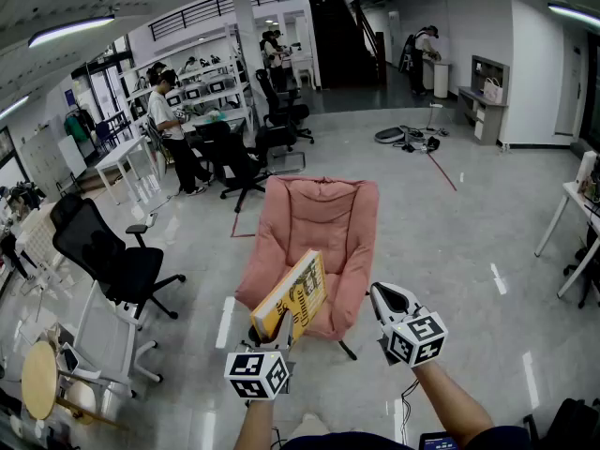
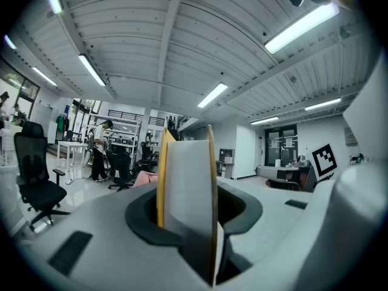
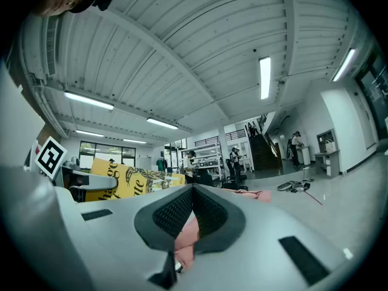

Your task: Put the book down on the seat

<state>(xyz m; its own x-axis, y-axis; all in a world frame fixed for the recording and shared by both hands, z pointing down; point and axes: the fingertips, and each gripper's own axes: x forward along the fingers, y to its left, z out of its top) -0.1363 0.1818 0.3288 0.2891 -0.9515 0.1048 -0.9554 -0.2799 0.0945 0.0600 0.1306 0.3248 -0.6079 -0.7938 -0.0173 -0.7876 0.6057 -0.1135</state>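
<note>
A yellow book (image 1: 292, 298) stands tilted on edge in front of the pink chair (image 1: 314, 223), over the front of its seat. My left gripper (image 1: 270, 334) is shut on the book's lower end. In the left gripper view the book (image 2: 188, 199) sits edge-on between the jaws, its white pages facing me, with a bit of the pink chair (image 2: 145, 177) behind it. My right gripper (image 1: 382, 294) hangs to the right of the book, near the chair's front right corner, shut and holding nothing. The right gripper view shows its closed tips (image 3: 193, 190), the book's cover (image 3: 121, 180) at left and the chair (image 3: 262, 194) ahead.
Black office chairs (image 1: 103, 251) stand at the left, and a round wooden stool (image 1: 39, 378) sits at the lower left. A white table (image 1: 574, 204) is at the right edge. Cables and gear (image 1: 408, 137) lie on the floor beyond the chair. People stand far back.
</note>
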